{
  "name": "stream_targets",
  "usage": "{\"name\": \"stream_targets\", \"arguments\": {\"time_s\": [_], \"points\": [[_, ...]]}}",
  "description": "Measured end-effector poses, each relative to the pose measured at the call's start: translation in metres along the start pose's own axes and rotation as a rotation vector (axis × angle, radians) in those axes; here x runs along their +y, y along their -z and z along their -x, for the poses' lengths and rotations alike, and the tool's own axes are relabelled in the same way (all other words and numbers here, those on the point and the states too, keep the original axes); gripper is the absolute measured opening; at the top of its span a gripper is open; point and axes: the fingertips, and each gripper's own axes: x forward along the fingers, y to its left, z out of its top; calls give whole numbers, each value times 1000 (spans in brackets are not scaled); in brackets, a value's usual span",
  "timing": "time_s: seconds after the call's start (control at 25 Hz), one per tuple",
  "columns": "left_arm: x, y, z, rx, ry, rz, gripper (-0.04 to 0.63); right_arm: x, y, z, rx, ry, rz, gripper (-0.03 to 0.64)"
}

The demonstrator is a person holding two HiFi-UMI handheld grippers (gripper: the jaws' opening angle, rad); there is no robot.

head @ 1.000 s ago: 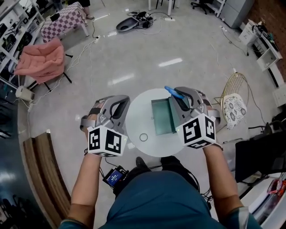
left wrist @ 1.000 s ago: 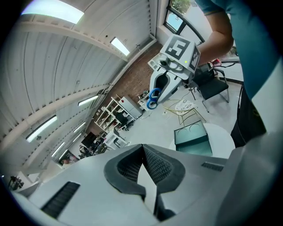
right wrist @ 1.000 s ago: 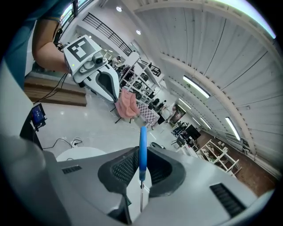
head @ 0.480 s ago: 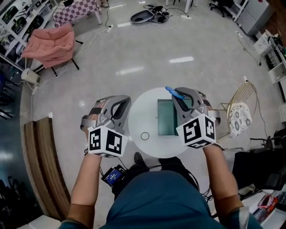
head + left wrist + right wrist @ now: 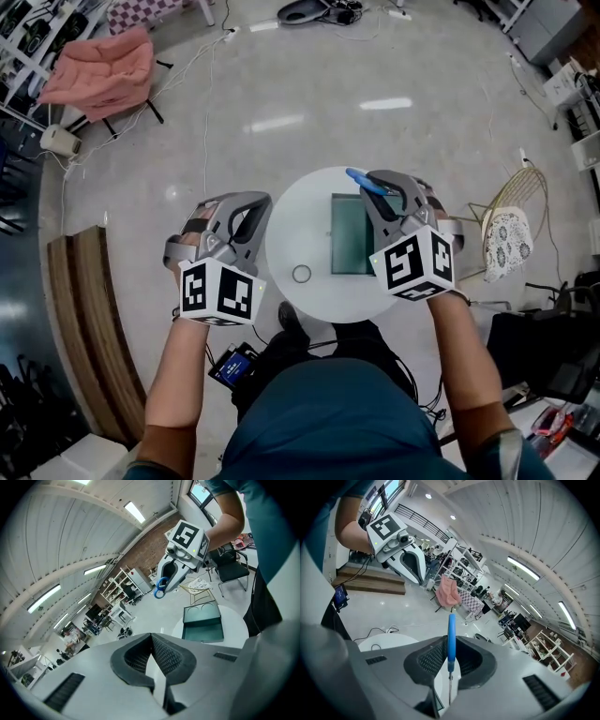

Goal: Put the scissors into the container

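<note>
The scissors (image 5: 364, 180) have blue handles, and my right gripper (image 5: 382, 184) is shut on them, handles sticking out past the jaws. It hovers over the right side of the teal rectangular container (image 5: 349, 234) on the small round white table (image 5: 305, 220). In the right gripper view the blue handle (image 5: 451, 637) stands upright between the pads. My left gripper (image 5: 246, 204) hangs at the table's left edge, shut with nothing in it. The left gripper view shows the shut pads (image 5: 164, 653), the container (image 5: 202, 623) and the right gripper (image 5: 180, 557) with the scissors (image 5: 161, 587).
A small ring (image 5: 301, 274) lies on the table near its front. Around the table are a gold wire chair with a patterned cushion (image 5: 507, 234) at right, a wooden bench (image 5: 84, 319) at left, and a pink chair (image 5: 103, 67) far left. Cables lie on the floor.
The head view has shifted, so the table and both grippers sit a little higher in the picture. The right gripper still holds the scissors beside the container; the left stays shut.
</note>
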Motion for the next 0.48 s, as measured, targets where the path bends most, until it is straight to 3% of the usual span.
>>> {"name": "stream_targets", "arguments": {"time_s": [0.48], "points": [[-30,28,-49,44,44,33,18,12,50,-54,13,-56,-11,69]]}}
